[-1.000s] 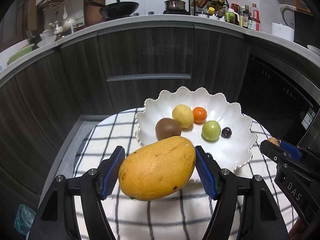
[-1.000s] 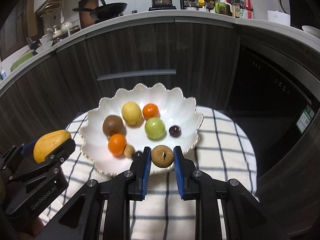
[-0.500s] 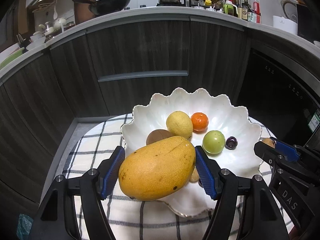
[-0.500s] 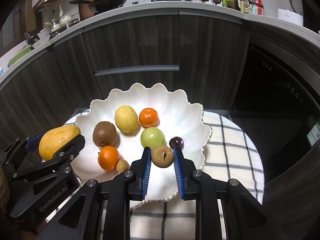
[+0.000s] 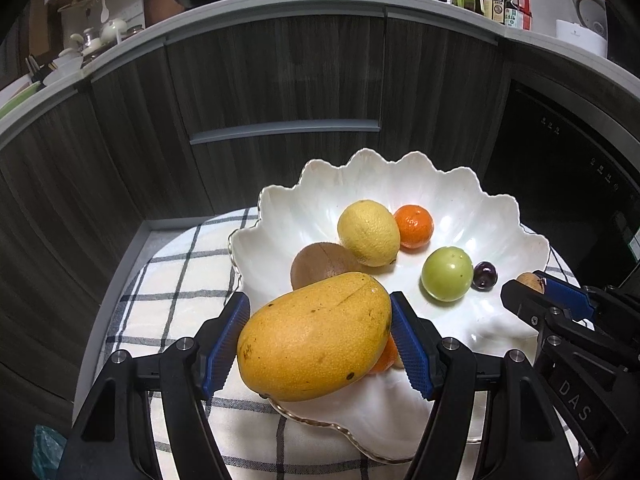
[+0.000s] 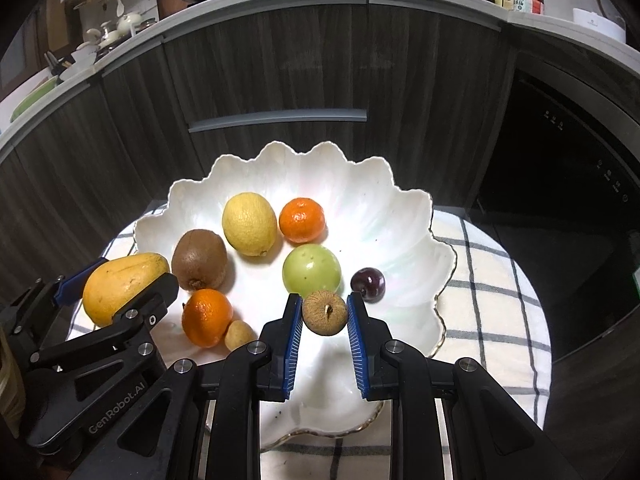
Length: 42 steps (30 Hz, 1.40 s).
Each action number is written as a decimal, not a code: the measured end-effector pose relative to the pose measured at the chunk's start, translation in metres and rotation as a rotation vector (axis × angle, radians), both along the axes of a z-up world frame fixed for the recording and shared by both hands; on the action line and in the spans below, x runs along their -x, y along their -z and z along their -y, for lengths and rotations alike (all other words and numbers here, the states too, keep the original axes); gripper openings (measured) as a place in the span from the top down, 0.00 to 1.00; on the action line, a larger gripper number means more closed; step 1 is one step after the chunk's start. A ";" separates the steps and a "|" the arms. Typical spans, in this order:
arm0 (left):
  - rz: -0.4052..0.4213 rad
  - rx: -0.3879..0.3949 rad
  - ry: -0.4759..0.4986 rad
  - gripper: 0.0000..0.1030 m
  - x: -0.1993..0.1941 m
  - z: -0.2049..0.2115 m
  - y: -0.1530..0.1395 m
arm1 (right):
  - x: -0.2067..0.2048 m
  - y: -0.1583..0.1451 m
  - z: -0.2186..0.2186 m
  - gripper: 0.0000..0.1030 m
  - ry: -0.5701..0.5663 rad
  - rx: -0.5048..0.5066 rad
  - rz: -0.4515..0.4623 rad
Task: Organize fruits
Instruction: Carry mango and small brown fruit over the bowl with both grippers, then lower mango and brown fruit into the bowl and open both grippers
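A mango [image 5: 316,336] was clamped in the left gripper [image 5: 320,344] and a brown round fruit [image 6: 324,313] in the right gripper [image 6: 324,316], over the white bowl [image 6: 384,216].

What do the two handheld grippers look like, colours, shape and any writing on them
Both are matte black frames with angular, cut-out finger arms joined by silver screw heads. Each finger ends in a ribbed blue pad. The left gripper carries white "GenRobot.AI" lettering on its side, readable in the right wrist view. The right gripper shows the letters "DAS" on its side in the left wrist view. No cables or sleeves are visible.
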<state>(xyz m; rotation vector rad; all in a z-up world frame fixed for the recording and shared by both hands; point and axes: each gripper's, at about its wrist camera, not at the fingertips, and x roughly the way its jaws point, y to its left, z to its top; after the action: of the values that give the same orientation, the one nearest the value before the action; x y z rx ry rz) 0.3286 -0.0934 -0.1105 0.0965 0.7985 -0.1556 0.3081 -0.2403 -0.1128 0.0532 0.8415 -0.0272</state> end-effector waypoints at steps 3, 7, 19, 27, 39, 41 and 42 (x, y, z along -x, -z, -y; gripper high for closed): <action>-0.008 0.004 0.002 0.33 0.000 -0.001 0.002 | 0.001 -0.001 0.000 0.74 0.000 0.004 0.004; 0.034 -0.020 0.002 0.31 0.004 0.001 -0.009 | 0.003 -0.005 0.001 0.56 0.011 0.009 0.021; 0.096 -0.041 -0.035 0.10 0.022 -0.006 -0.041 | 0.027 -0.040 0.013 0.18 0.116 0.068 0.094; 0.144 -0.040 -0.046 0.00 0.053 -0.013 -0.072 | 0.052 -0.070 0.013 0.17 0.135 0.080 0.127; 0.173 -0.007 -0.059 0.00 0.104 -0.035 -0.108 | 0.106 -0.112 -0.004 0.11 0.144 0.102 0.205; 0.181 -0.009 -0.061 0.00 0.114 -0.038 -0.111 | 0.118 -0.116 -0.008 0.11 0.144 0.105 0.219; 0.186 -0.012 -0.064 0.00 0.120 -0.040 -0.113 | 0.121 -0.117 -0.010 0.11 0.143 0.106 0.222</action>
<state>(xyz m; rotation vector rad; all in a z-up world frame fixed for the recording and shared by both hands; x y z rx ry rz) 0.2089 -0.0537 0.0024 0.0950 0.6160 -0.0802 0.1870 -0.2306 0.0044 0.0160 0.6117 -0.1969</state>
